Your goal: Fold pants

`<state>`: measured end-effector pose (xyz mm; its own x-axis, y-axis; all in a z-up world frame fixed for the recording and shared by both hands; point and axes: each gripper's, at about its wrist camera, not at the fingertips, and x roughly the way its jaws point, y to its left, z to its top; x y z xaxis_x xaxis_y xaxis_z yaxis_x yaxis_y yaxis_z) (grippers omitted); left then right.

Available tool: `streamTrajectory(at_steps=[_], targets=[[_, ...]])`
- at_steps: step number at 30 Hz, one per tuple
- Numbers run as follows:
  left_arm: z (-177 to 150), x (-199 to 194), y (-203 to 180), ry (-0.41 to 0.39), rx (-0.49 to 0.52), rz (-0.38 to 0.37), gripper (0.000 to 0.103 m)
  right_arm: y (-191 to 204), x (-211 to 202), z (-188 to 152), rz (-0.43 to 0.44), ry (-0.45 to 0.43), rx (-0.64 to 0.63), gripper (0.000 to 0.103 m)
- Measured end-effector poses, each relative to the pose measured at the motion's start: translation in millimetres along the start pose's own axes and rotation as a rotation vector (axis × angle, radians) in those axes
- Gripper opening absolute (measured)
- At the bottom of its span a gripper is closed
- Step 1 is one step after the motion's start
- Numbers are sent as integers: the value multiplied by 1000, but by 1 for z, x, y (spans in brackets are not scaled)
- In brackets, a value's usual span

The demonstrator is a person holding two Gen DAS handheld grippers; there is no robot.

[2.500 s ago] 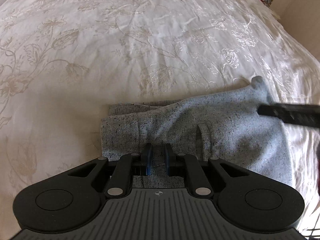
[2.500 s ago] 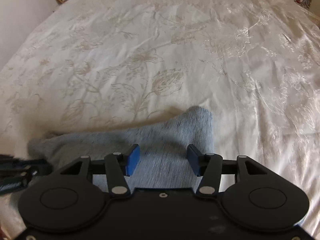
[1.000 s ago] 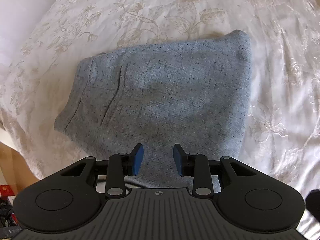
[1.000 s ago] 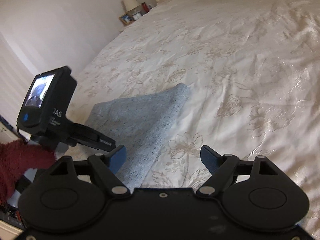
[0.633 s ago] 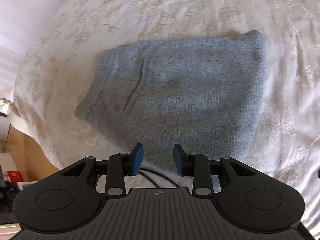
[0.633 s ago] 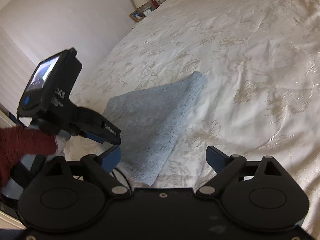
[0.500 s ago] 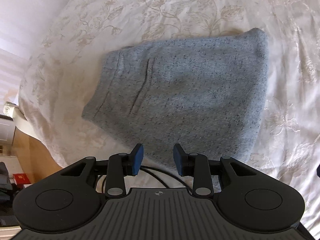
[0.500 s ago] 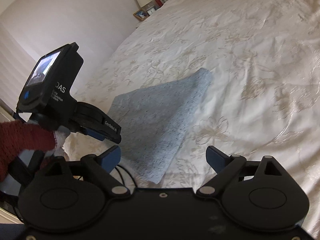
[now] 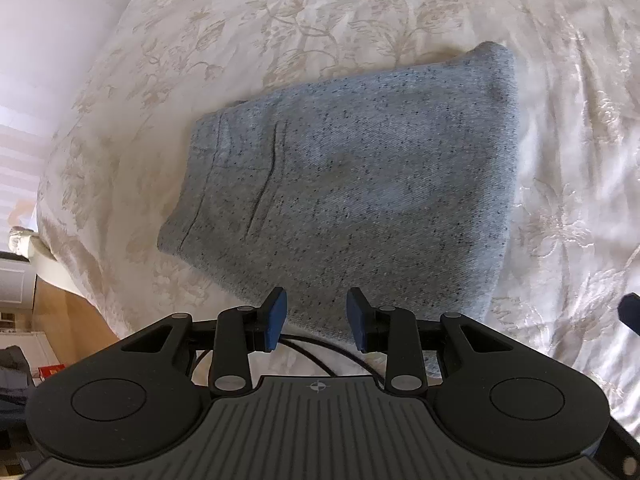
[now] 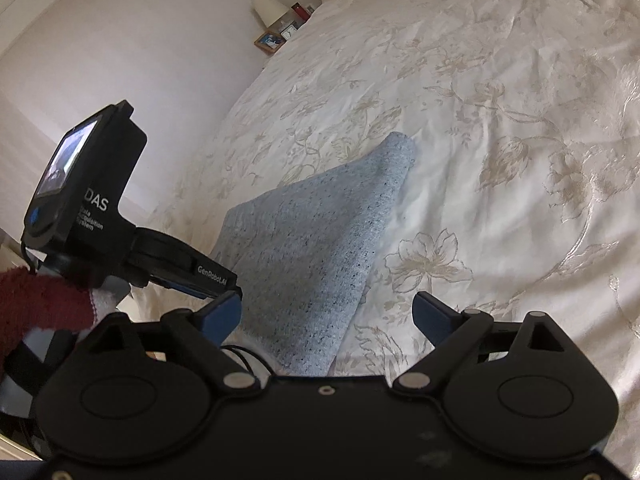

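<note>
Cream floral bedspread fills both views. Left gripper hovers above the near edge of the pants with jaws narrowly parted and nothing between them; right gripper stands wide, also empty, off the pants' right edge. Pants lie folded near the bed's near edge, a compact speckled grey-blue knit packet with a pocket seam showing toward its left end. Judged soft, light and limp; best taken at a corner or folded edge, pinching all layers together.
</note>
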<state>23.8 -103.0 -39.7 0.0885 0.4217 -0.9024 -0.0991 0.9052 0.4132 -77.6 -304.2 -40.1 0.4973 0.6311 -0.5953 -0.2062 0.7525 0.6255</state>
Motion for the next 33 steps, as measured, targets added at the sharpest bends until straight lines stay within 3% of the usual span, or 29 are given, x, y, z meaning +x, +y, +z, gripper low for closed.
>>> streamTrajectory(at_steps=[14,24,33], targets=[[5,7,6,4,8,-17,32,1,12,2,-7,23,21,98],[-2,22,21,-31,-35,-119,32,16,12,-10,-80,66,-50,98],[-8,31,42,-115,-77,-213,32,36,12,-12,-143,66,-108,98]])
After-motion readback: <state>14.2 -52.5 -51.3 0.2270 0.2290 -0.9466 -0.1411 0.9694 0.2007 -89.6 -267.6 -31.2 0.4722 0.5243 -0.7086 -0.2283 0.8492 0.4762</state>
